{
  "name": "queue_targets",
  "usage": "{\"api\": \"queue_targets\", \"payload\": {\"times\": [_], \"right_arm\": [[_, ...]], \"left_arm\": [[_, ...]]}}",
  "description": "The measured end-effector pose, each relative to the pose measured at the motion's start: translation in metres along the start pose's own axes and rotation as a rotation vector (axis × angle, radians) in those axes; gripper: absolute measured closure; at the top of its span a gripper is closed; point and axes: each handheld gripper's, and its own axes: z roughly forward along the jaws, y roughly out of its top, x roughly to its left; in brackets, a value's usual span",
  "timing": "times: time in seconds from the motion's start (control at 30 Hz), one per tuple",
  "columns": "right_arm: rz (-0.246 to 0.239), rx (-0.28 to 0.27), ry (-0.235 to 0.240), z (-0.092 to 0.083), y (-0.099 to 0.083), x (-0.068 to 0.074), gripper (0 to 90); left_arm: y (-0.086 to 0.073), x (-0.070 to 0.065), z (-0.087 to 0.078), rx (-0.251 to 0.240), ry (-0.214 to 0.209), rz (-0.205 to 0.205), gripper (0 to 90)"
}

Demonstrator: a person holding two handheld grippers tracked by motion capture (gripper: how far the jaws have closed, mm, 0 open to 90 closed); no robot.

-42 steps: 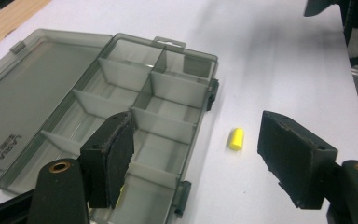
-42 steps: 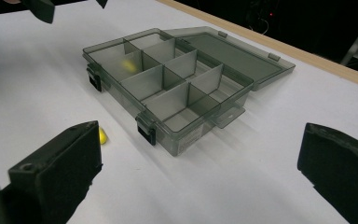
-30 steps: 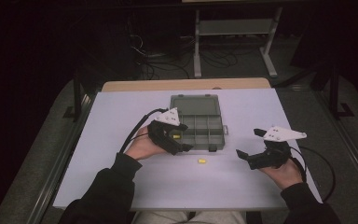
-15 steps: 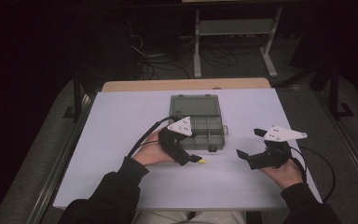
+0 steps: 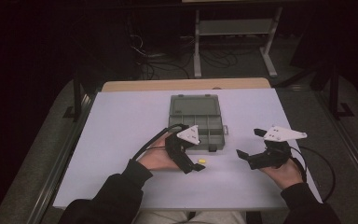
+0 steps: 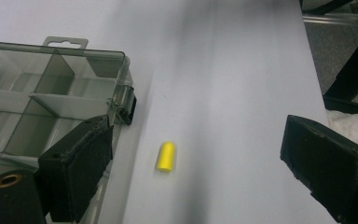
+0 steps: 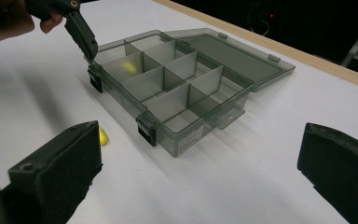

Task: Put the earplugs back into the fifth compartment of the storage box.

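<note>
One small yellow piece lies loose on the tabletop, just off the near edge of the open compartment box and apart from it. In the left gripper view it sits between my left hand-held gripper's two jaws, closer to the one on the box side. Its long axis runs roughly 12 to 6 in that view, tilted a touch toward 1, so it runs along the jaws and they would close across its short width.

In the high view the piece lies at about 2 o'clock from the left hand-held gripper's tips, just beside them. The right hand-held gripper lies at 3 o'clock from the piece, clearly farther off. The left is the nearer hand for the pick.

States: left jaws stand apart with nothing pressed between them; they have just been opening. Right jaws stand wide apart and empty, facing the box.

Against a second ago: the left hand-held gripper was over the box's near left corner; it now sits lower in the high view, off the box, down at the piece. The right hand and the box are unchanged.
</note>
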Motion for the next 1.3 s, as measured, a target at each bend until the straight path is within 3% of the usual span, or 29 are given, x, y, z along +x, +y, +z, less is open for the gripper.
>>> {"api": "queue_targets", "payload": {"times": [0.33,0.83,1.2,1.3], "right_arm": [[-0.004,0.0,0.003,0.0,0.0,0.0,0.0],[-0.007,0.0,0.004,0.0,0.0,0.001,0.0],[-0.006,-0.002,0.006,0.0,0.0,0.001,0.0],[-0.006,-0.002,0.006,0.0,0.0,0.001,0.0]], "left_arm": [[-0.002,-0.003,0.017,0.051,-0.021,0.014,9.5],[-0.014,0.008,0.034,0.106,-0.019,-0.023,10.8],[-0.017,0.013,0.044,0.137,-0.041,-0.022,23.2],[-0.02,0.016,0.046,0.123,-0.055,-0.04,24.9]]}}
